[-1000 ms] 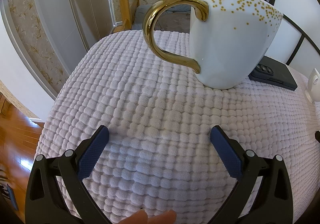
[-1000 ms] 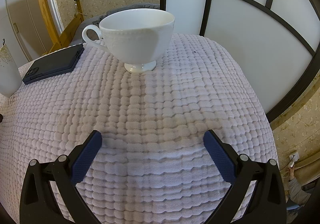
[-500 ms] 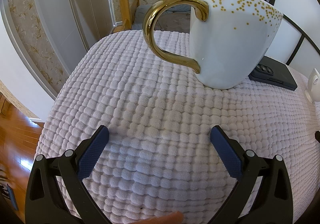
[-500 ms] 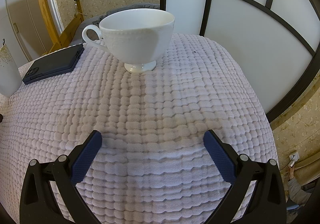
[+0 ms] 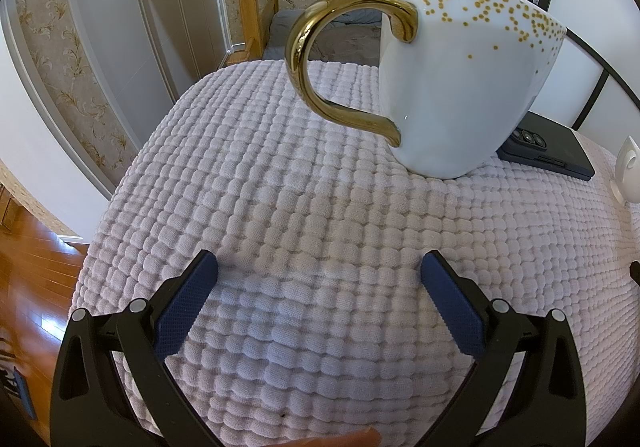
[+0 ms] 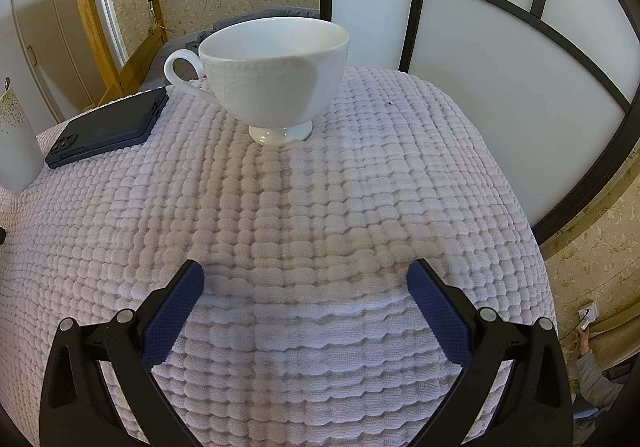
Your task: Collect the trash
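Note:
No trash shows in either view. My left gripper (image 5: 318, 267) is open and empty, low over a white quilted cloth (image 5: 280, 207). A white mug with gold dots and a gold handle (image 5: 460, 87) stands ahead of it, to the right. My right gripper (image 6: 304, 275) is open and empty over the same cloth (image 6: 340, 207). A white footed teacup (image 6: 276, 79) stands ahead of it. A dark phone (image 6: 108, 127) lies left of the teacup, and it also shows behind the mug in the left wrist view (image 5: 548, 151).
The cloth-covered surface drops off at the left (image 5: 120, 207) to a wooden floor (image 5: 32, 275). A black-framed white panel (image 6: 500, 47) stands close behind and to the right. A fingertip (image 5: 344, 437) shows at the bottom edge of the left wrist view. White wardrobe doors (image 5: 152, 7) stand at the back left.
Both grippers stay where they were. Only the fingertip at the bottom of the left wrist view has shifted to the right.

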